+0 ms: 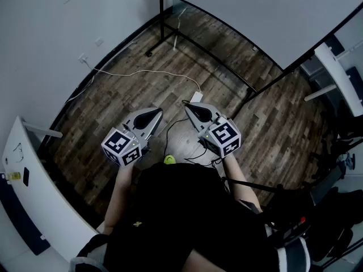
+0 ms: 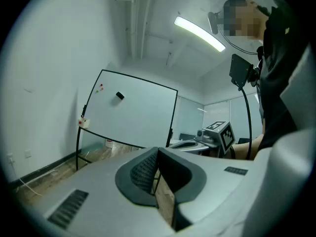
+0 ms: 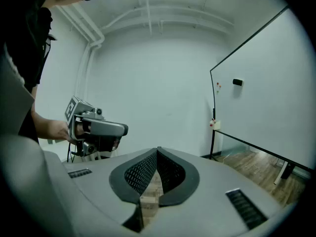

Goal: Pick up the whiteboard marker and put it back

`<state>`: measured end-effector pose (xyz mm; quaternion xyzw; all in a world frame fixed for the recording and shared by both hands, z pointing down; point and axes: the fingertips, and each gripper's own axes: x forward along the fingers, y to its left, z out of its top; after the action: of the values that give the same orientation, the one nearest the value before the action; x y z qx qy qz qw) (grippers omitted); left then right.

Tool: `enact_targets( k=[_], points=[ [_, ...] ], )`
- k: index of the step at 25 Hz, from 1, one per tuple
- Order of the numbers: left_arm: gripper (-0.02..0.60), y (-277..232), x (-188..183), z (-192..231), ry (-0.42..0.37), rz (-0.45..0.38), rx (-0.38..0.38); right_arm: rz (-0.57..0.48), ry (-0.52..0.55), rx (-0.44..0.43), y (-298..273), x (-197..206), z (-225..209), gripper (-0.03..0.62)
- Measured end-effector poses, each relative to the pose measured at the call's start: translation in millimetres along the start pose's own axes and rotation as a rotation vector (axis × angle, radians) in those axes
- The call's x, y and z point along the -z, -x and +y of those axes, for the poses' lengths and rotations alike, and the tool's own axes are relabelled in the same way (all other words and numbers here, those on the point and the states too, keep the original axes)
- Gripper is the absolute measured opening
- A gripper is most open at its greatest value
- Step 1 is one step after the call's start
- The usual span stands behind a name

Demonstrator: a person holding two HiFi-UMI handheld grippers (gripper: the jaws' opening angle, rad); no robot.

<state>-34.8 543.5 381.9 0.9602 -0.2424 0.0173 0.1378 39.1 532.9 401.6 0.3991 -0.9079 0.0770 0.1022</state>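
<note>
I stand on a wooden floor facing a whiteboard (image 1: 272, 16) on a black stand. No whiteboard marker can be made out in any view. A small black object (image 2: 119, 96) clings to the board, also visible in the right gripper view (image 3: 237, 82). A small white box with red on it (image 2: 84, 123) hangs on the stand's left post. My left gripper (image 2: 158, 151) is shut and empty, held in the air in front of me (image 1: 156, 114). My right gripper (image 3: 158, 150) is likewise shut on nothing, beside the left one (image 1: 188, 106). Both point roughly level toward the board.
A white cable (image 1: 142, 72) runs across the floor to a power strip (image 1: 195, 97) just ahead of the grippers. A white desk (image 1: 28, 186) stands at my left, another white surface (image 1: 340, 78) at the right. The stand's black legs (image 1: 227, 72) cross the floor ahead.
</note>
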Motion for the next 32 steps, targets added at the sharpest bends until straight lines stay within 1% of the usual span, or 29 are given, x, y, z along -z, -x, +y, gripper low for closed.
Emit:
enact_targets(
  k=[6,9,11,14,18,22,27,29,32],
  points=[
    [0.017,12.7,-3.8,18.2,0.010,-0.024,-0.015,-0.019,-0.043,0.022,-7.3,-4.2,-6.9,0.021],
    [0.017,24.1,-1.0,28.7,0.025,-0.038,-0.022,-0.010,-0.067,0.028,-14.0,-3.2,-6.9,0.021],
    [0.017,29.9,5.6,36.9,0.050,-0.026,-0.020,0.009,-0.056,0.040,-20.3,1.4,-5.9,0.021],
    [0.017,34.8,14.0,42.7,0.113,-0.002,0.004,0.041,-0.043,0.051,-28.2,7.5,-3.2,0.021],
    [0.017,37.1,20.7,50.0,0.147,0.002,0.000,0.049,-0.079,0.051,-35.6,14.5,-10.8,0.021],
    [0.017,32.2,15.6,65.3,0.169,-0.022,-0.020,0.061,-0.066,0.022,-48.9,9.2,-19.4,0.021],
    [0.017,13.4,2.6,91.6,0.140,-0.043,-0.062,0.077,0.006,-0.006,-76.8,0.5,-42.5,0.021],
    [0.017,5.3,-0.6,107.2,0.147,-0.038,-0.086,0.076,0.017,-0.027,-92.1,-1.7,-53.7,0.021],
    [0.017,-12.1,-6.6,128.2,0.154,-0.025,-0.106,0.062,0.007,-0.047,-112.6,-8.2,-78.6,0.021]
  ],
)
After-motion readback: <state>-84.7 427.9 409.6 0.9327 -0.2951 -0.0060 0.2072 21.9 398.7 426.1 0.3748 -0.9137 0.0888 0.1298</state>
